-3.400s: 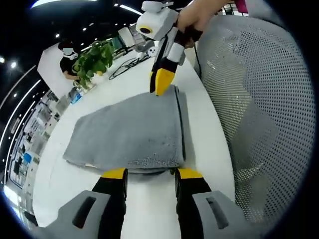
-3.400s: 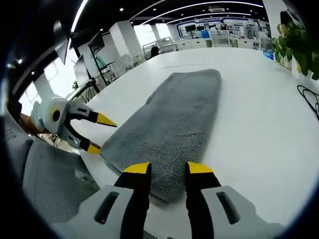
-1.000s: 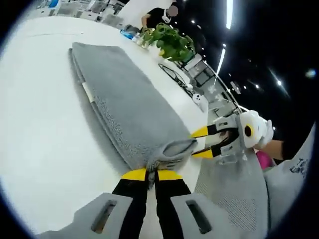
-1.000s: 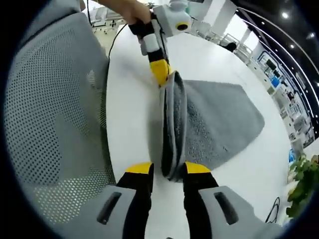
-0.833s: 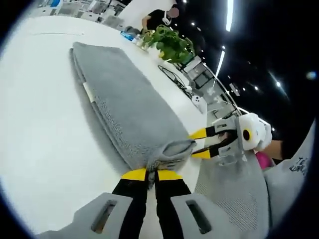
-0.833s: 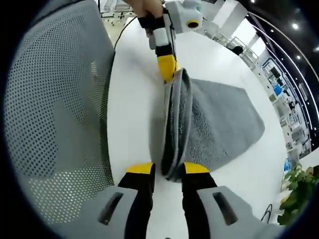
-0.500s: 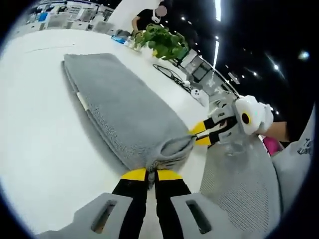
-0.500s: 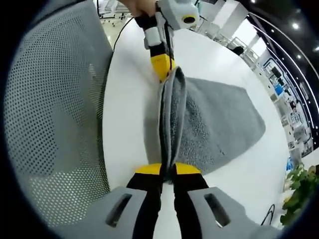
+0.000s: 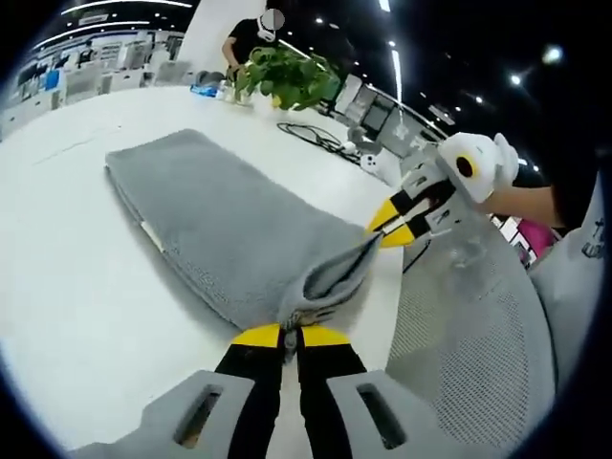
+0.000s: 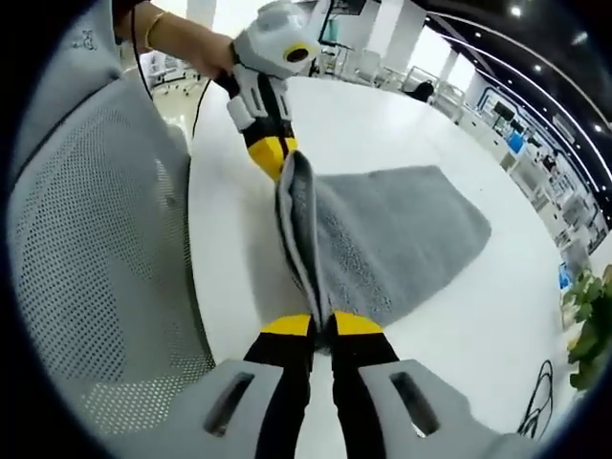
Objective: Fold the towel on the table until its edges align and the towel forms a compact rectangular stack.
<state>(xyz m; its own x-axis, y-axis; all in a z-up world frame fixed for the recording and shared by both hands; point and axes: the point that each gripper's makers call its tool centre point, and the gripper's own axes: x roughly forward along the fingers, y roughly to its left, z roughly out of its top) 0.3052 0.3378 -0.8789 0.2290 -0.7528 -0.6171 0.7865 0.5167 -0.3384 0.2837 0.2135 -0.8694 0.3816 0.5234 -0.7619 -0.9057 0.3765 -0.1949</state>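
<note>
**Towel fold — near edge gripped at both corners, fold not yet laid**

The grey towel [image 9: 225,239] lies lengthwise on the white table [image 9: 67,296], its near short end at the table edge beside the mesh-backed chair [image 10: 105,268], its far end reaching toward the table's middle. It already lies as a narrow doubled strip, so I judge at least one fold made; a small white tag [image 9: 151,237] shows along its long side.

My left gripper [image 9: 292,335] has its jaws pressed together on one near corner, the cloth bunched between the yellow tips. My right gripper [image 10: 320,323] is likewise clamped tight on the other near corner. In the left gripper view the right gripper appears at the far end of the raised edge, and in the right gripper view the left one does, with a hand [image 10: 177,38] behind it. The edge between the two is lifted clear of the table and stands as a taut upright fold — the rest of the towel rests flat.

Remaining, as I judge it: carry the raised edge over to the far end, align the edges, release, and possibly fold once more for a compact rectangular stack.

Writing: no brand or label legible. The tag is too small to read, and lettering on a sleeve [image 9: 593,239] at the view's edge is cut off.

A potted plant [image 9: 287,76] and a black cable [image 9: 316,139] sit at the far side of the table, well apart from the towel.
</note>
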